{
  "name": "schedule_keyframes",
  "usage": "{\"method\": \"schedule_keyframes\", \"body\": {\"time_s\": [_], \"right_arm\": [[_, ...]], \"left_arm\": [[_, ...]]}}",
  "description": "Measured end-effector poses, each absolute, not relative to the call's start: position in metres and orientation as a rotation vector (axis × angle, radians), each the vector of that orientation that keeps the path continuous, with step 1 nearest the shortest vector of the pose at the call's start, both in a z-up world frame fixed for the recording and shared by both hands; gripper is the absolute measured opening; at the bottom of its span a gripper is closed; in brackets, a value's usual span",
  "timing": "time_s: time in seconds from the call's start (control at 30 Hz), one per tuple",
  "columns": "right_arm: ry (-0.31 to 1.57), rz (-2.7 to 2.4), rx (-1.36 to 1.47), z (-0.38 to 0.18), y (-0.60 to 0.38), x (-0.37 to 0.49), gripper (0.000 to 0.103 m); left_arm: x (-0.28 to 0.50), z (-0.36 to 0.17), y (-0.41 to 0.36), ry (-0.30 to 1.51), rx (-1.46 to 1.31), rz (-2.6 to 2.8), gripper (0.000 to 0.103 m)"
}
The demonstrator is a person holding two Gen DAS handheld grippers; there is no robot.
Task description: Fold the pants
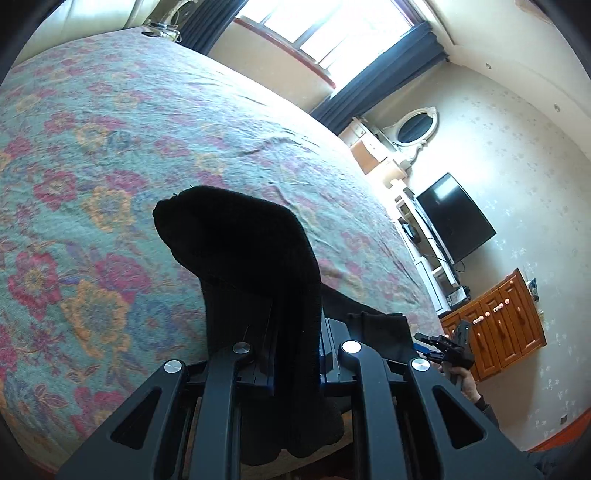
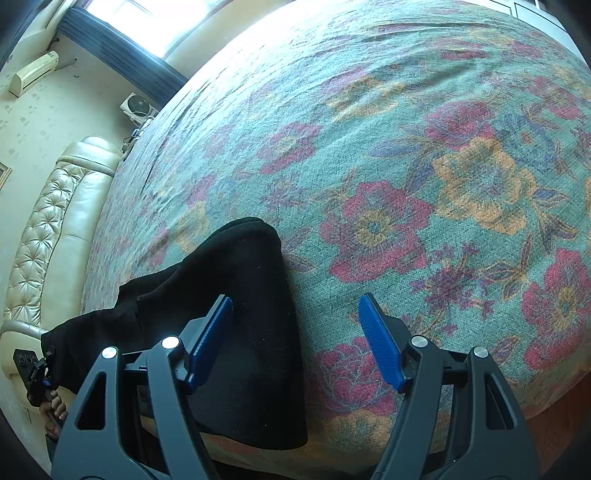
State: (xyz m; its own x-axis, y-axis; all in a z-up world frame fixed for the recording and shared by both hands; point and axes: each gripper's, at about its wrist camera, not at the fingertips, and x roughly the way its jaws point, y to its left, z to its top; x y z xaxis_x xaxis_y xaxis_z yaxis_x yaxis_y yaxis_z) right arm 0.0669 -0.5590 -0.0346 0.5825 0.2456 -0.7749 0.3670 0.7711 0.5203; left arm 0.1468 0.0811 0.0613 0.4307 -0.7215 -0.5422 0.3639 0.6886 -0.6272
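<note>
Black pants point(image 2: 236, 295) lie on the floral bedspread point(image 2: 406, 147) near the bed's front edge. My left gripper point(image 1: 295, 354) is shut on an end of the pants point(image 1: 255, 266), and the cloth rises from the jaws and droops forward. In the right wrist view the left gripper point(image 2: 38, 369) holds that end at the far left. My right gripper point(image 2: 295, 332) is open and empty, its blue pads point(image 2: 380, 347) wide apart just above the pants and the bedspread. It also shows small in the left wrist view point(image 1: 443, 347).
A cream tufted headboard point(image 2: 40, 236) runs along the bed's left side. A wall TV point(image 1: 454, 218), a wooden cabinet point(image 1: 498, 317) and a curtained window point(image 1: 325, 33) stand past the bed's far side.
</note>
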Motion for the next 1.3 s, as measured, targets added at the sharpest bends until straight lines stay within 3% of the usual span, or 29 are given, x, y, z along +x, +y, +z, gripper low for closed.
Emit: {"method": "schedule_keyframes", "body": {"time_s": [0.4, 0.6, 0.93, 1.07, 1.1, 1.2, 1.27, 1.3], "right_arm": [[0.961, 0.076, 0.669, -0.006, -0.515, 0.076, 0.071], [0.987, 0.131, 0.7, -0.01, -0.499, 0.078, 0.071], [1.013, 0.203, 0.698, -0.015, -0.469, 0.083, 0.071], [1.01, 0.203, 0.679, -0.015, -0.464, 0.082, 0.078], [1.006, 0.203, 0.674, -0.014, -0.464, 0.081, 0.078], [0.981, 0.212, 0.694, -0.01, -0.465, 0.08, 0.078], [0.968, 0.216, 0.7, -0.007, -0.466, 0.08, 0.078], [0.965, 0.218, 0.702, -0.006, -0.466, 0.08, 0.078]], "left_arm": [[0.137, 0.076, -0.085, 0.916, -0.286, -0.897, 0.016], [0.134, 0.038, -0.156, 0.985, -0.198, -0.91, 0.017], [0.138, -0.037, -0.21, 1.092, -0.112, -0.825, 0.018], [0.14, -0.049, -0.215, 1.094, -0.123, -0.797, 0.02], [0.14, -0.049, -0.214, 1.091, -0.135, -0.792, 0.022], [0.133, -0.042, -0.211, 1.073, -0.173, -0.811, 0.042], [0.128, -0.033, -0.207, 1.05, -0.182, -0.813, 0.068], [0.124, -0.028, -0.203, 1.037, -0.193, -0.811, 0.074]]}}
